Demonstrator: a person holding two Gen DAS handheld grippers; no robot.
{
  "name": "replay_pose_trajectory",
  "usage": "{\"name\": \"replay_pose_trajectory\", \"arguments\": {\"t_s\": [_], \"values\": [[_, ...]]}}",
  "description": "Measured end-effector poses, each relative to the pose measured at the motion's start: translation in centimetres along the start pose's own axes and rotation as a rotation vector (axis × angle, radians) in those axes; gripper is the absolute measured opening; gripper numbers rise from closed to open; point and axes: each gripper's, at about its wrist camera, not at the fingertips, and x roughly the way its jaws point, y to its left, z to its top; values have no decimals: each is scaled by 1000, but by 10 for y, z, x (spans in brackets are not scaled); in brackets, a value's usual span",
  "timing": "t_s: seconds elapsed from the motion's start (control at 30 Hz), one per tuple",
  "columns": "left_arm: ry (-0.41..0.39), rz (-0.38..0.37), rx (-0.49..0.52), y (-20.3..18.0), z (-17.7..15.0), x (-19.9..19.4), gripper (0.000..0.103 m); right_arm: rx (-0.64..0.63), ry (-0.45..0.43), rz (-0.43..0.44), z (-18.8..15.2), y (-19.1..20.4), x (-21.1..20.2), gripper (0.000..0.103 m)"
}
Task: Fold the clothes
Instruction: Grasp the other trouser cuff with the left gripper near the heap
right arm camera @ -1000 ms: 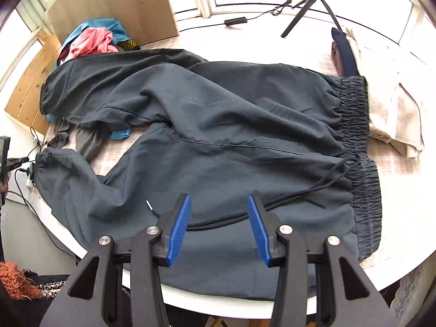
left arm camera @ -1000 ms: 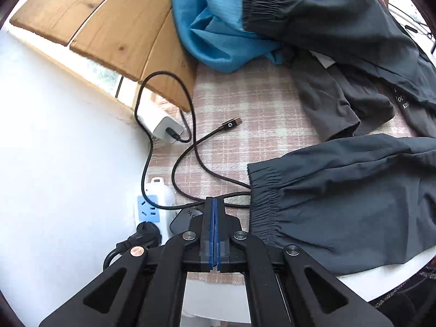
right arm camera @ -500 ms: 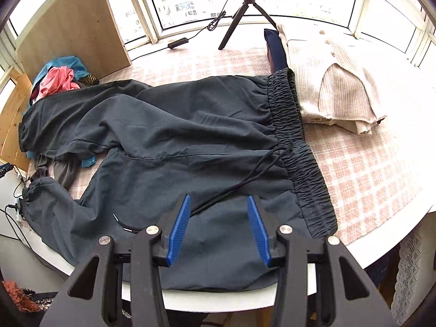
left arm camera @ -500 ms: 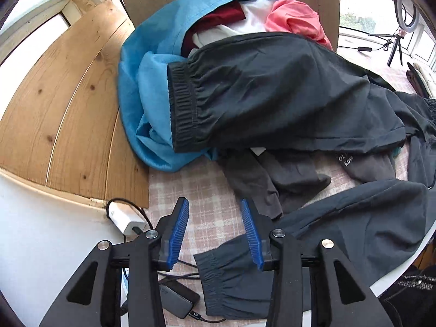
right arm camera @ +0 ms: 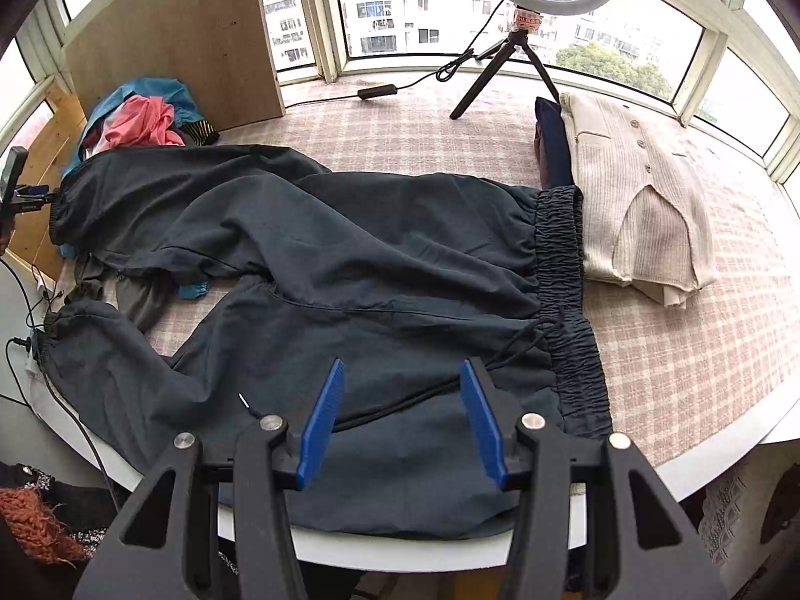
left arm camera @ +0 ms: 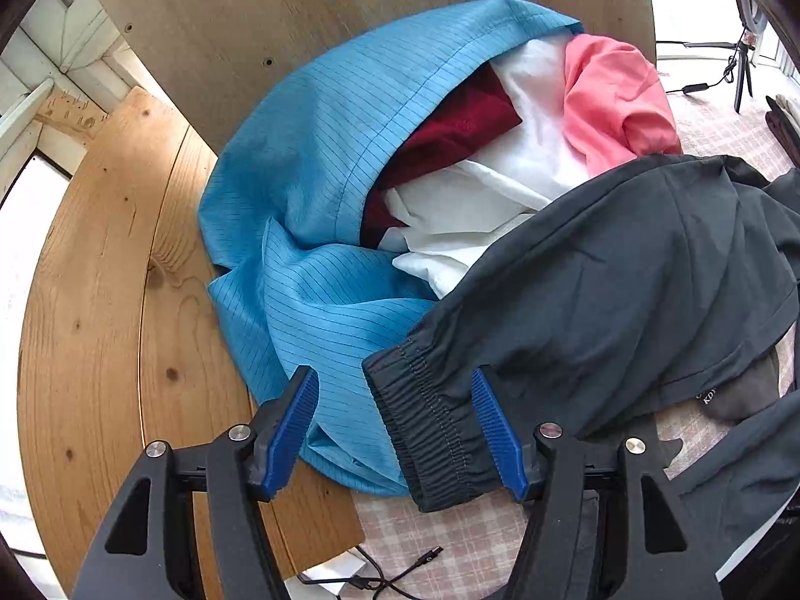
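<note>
Through my left wrist camera, my left tongs [left arm camera: 395, 430] stand apart, gripping nothing, with the elastic cuff [left arm camera: 430, 430] of one leg of the dark grey trousers [left arm camera: 625, 275] lying between the two blue pads. That leg is draped over a heap of unfolded laundry: a blue striped garment [left arm camera: 310, 230], something dark red, something white and a pink top [left arm camera: 615, 105], all piled against a wooden board [left arm camera: 350, 10]. From my right wrist camera, my right tongs [right arm camera: 400, 410] are also apart and empty, hovering over the near edge of the trousers, whose drawstring [right arm camera: 500, 360] trails across the cloth between the pads. The trousers lie spread across the checked tabletop [right arm camera: 675, 375], legs splayed left, the gathered waistband [right arm camera: 562, 270] touching a folded cream cardigan [right arm camera: 635, 200]. I judge that the cardigan is done, the trousers are laid out but not yet folded, and the heap remains. The fabric looks thin, smooth and rumpled.
</note>
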Motion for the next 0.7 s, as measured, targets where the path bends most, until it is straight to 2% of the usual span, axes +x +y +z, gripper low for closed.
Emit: {"name": "replay_pose_trajectory", "arguments": {"t_s": [0.17,0.23,0.37,0.5,0.6,0.7], "values": [[25,-46,1,3,7,23,57,-48,30,-10,16,11,12,48],[39,-71,28,-4,6,29,27,-64,38,-7,25,12,19,48],[43,-104,18,-11,0,32,24,-84,38,21,49,0,33,48],[6,-74,-15,-5,-9,10,22,-129,19,-4,82,-22,49,48],[-45,-62,-61,8,-13,-22,22,-253,11,-48,112,-27,70,48],[-69,-23,-92,14,-12,-48,22,-345,61,-36,142,-30,110,48]]}}
